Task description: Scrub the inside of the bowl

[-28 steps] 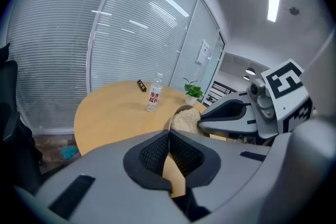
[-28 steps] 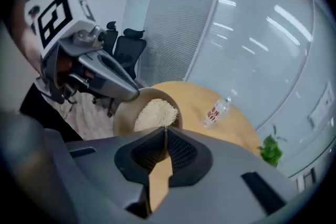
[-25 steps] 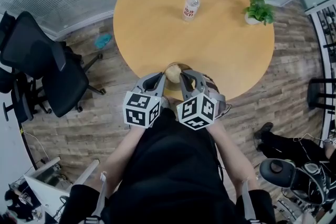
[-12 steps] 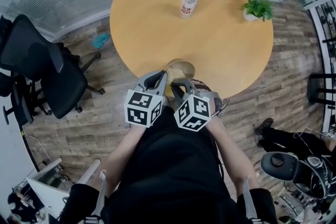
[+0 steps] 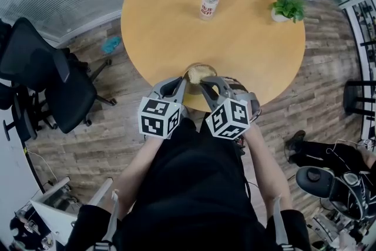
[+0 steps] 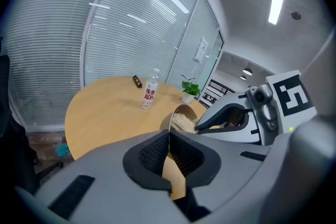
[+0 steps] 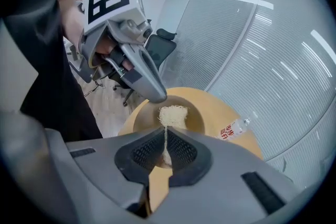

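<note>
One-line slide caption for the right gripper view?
The right tool holds a pale scrub pad inside the bowl; left tool grips the rim.

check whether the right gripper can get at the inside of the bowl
Probably yes: the right gripper holds its scrub pad inside the bowl; the left gripper pinches only the rim.

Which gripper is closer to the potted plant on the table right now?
Right. The right gripper, shut on the scrub pad inside the bowl, is on the side toward the potted plant; the left gripper, clamped on the bowl's rim, is farther, across the bowl.
</note>
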{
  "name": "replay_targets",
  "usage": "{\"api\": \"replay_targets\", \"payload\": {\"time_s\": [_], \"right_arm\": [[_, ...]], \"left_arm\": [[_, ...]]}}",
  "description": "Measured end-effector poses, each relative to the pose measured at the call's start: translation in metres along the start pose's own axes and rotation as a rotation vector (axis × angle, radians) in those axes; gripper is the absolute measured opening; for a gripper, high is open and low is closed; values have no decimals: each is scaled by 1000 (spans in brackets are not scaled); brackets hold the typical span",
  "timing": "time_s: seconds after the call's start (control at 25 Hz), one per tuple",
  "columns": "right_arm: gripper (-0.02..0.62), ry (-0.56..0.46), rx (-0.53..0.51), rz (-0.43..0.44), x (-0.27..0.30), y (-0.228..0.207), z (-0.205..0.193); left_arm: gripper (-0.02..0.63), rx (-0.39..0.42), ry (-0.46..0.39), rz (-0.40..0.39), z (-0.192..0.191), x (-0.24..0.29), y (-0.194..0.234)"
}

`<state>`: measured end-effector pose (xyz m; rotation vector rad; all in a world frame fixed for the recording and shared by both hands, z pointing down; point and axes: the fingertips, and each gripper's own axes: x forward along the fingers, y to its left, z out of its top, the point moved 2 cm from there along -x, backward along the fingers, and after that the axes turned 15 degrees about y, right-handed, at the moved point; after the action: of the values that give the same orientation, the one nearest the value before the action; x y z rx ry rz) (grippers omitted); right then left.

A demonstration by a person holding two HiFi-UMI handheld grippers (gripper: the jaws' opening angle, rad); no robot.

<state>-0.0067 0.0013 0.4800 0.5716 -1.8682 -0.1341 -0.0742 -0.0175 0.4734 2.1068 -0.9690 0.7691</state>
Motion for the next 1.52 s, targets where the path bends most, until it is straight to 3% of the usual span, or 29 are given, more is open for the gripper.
{"api": "replay_targets", "payload": {"time_s": [0.24,0.36,0.64,0.8,1.04,1.32,1.52], "right_arm": [[28,-5,80,-56,-3,-19,-9],[28,-51,205,-19,-12,-21,-15],[28,-62,506,-42,-43,-35,-80],[28,-36,698,-64,-59,-32,-129],[28,-24,966,-63,-73,-19,-193],[28,-31,1052,-75,-77,-33,-223],[28,-39,1066,-64,-78,-40,-239]], "left_arm": [[14,-18,24,-19,-4,7,-3],[14,-54,66,-9,-10,18,5],[14,-247,147,-37,-16,64,38],[14,-350,174,-106,-9,92,41],[14,-583,181,-271,10,128,32],[20,-712,222,-283,17,167,27],[20,-727,242,-266,23,191,19]]}}
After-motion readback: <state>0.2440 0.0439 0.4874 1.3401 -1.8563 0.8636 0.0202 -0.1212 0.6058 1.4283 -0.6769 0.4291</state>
